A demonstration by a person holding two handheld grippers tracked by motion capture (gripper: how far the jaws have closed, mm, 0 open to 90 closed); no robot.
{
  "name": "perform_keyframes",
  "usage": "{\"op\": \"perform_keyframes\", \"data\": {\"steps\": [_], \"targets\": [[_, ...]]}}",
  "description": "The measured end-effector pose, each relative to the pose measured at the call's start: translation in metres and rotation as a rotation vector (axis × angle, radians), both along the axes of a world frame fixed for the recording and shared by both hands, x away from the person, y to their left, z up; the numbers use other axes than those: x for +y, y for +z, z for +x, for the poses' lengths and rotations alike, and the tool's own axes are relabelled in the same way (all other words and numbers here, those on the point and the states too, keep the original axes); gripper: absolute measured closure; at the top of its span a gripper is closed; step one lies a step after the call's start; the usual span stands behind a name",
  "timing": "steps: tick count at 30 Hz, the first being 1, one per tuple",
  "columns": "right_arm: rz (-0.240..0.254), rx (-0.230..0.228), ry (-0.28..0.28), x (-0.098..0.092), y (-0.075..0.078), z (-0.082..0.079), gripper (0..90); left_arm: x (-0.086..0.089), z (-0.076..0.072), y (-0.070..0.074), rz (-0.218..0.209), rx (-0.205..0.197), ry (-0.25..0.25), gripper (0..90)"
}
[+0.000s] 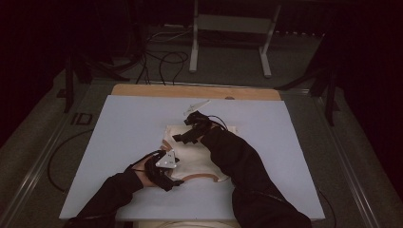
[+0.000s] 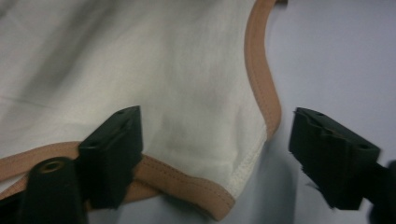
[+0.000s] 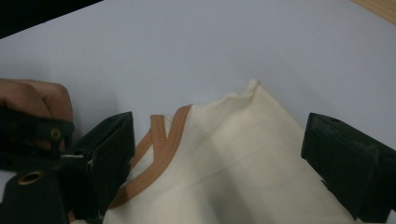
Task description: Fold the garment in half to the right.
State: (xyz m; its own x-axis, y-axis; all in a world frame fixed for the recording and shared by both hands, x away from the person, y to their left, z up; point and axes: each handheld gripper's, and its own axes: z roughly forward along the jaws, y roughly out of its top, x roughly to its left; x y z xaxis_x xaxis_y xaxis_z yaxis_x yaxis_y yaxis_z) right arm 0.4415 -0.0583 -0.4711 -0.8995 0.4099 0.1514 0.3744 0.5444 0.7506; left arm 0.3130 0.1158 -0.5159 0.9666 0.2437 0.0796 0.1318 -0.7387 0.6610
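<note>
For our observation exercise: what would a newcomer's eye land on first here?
A cream cloth with tan trim lies on the pale board. The left gripper straddles its near corner, jaws open; the right gripper straddles the far edge, also open.

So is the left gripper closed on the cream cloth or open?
Open. In the left gripper view the left gripper has its jaws standing apart, straddling the cream cloth's tan-trimmed corner without pinching it.
</note>
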Motion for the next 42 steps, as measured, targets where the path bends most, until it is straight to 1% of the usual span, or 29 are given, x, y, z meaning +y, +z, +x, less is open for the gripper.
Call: {"op": "perform_keyframes", "data": {"steps": [1,2,4,5,6,9,10,11,13,14,16,17,18,21,22,23,24,26,28,31,33,34,36,38,40,41,42], "targets": [[-0.002,0.001,0.000,0.001,0.000,0.000,9.6,-0.001,-0.001,-0.002,0.010,0.003,-0.003,19.3],[-0.005,0.000,0.001,0.002,-0.001,0.000,9.6,-0.001,-0.001,-0.002,0.004,0.002,-0.004,20.3],[-0.003,-0.001,0.008,0.003,-0.001,0.001,9.6,0.000,-0.001,-0.001,0.005,-0.014,-0.001,23.4],[-0.006,0.001,0.006,0.003,-0.001,0.000,9.7,0.000,0.000,-0.002,0.000,-0.019,0.008,25.5],[-0.009,0.002,0.005,0.003,-0.001,0.001,9.6,0.000,0.001,-0.002,0.006,-0.020,0.007,25.9],[-0.008,0.002,0.002,0.004,-0.002,0.002,9.7,-0.002,0.003,-0.002,-0.002,-0.022,0.019,30.0],[-0.007,0.003,0.002,0.004,-0.002,0.002,9.7,-0.002,0.003,-0.002,0.001,-0.031,0.022,32.4],[-0.007,0.004,0.002,0.004,-0.002,0.002,9.7,-0.003,0.003,-0.001,0.001,-0.045,0.039,34.7],[-0.005,0.001,0.002,0.004,-0.001,0.002,9.7,-0.003,0.003,-0.001,0.000,-0.062,0.050,44.4],[-0.005,-0.001,0.000,0.004,0.000,0.002,9.8,-0.004,0.004,-0.002,-0.007,-0.065,0.059,47.6],[0.003,0.006,-0.001,0.005,0.001,0.001,9.8,-0.003,0.005,-0.002,-0.005,-0.067,0.055,57.9],[0.004,0.002,-0.002,0.005,0.001,0.001,9.8,-0.003,0.006,-0.002,-0.006,-0.065,0.056,61.7],[0.008,-0.002,-0.004,0.005,0.002,0.002,9.8,-0.004,0.006,-0.002,-0.007,-0.066,0.053,67.6],[0.009,-0.001,-0.009,0.006,0.004,0.003,9.8,-0.006,0.005,-0.002,-0.011,-0.070,0.055,76.8],[0.007,-0.001,-0.011,0.006,0.005,0.004,9.8,-0.006,0.005,-0.003,-0.012,-0.072,0.056,78.3],[0.005,0.003,-0.022,0.007,0.005,0.004,9.8,-0.006,0.005,-0.003,-0.017,-0.063,0.059,79.5],[0.008,-0.002,-0.024,0.008,0.006,0.005,9.8,-0.005,0.006,-0.003,-0.016,-0.060,0.060,80.4],[0.012,0.002,-0.025,0.010,0.008,0.006,9.8,-0.004,0.007,-0.004,-0.028,-0.046,0.065,81.7],[0.011,0.003,-0.028,0.014,0.010,0.007,9.8,-0.005,0.008,-0.003,-0.023,-0.045,0.061,82.9],[-0.008,-0.002,-0.021,0.020,0.012,0.011,9.8,-0.005,0.008,-0.003,-0.022,-0.044,0.060,83.5],[-0.017,0.013,-0.030,0.026,0.013,0.014,9.8,-0.004,0.008,-0.004,-0.027,-0.040,0.058,83.7],[-0.017,0.011,-0.027,0.028,0.013,0.016,9.8,-0.004,0.009,-0.004,-0.030,-0.038,0.054,83.8],[-0.016,0.019,-0.025,0.033,0.012,0.020,9.8,-0.003,0.010,-0.004,-0.033,-0.039,0.046,83.8],[-0.031,0.016,-0.037,0.038,0.011,0.023,9.8,-0.003,0.010,-0.005,-0.036,-0.043,0.040,84.0],[-0.036,0.016,-0.039,0.042,0.007,0.027,9.8,-0.003,0.010,-0.005,-0.036,-0.049,0.036,84.0],[-0.052,0.013,-0.037,0.044,0.005,0.029,9.8,-0.003,0.009,-0.005,-0.039,-0.049,0.037,84.0],[-0.055,0.021,-0.031,0.046,0.002,0.030,9.8,-0.002,0.009,-0.005,-0.039,-0.051,0.034,84.0]]}}
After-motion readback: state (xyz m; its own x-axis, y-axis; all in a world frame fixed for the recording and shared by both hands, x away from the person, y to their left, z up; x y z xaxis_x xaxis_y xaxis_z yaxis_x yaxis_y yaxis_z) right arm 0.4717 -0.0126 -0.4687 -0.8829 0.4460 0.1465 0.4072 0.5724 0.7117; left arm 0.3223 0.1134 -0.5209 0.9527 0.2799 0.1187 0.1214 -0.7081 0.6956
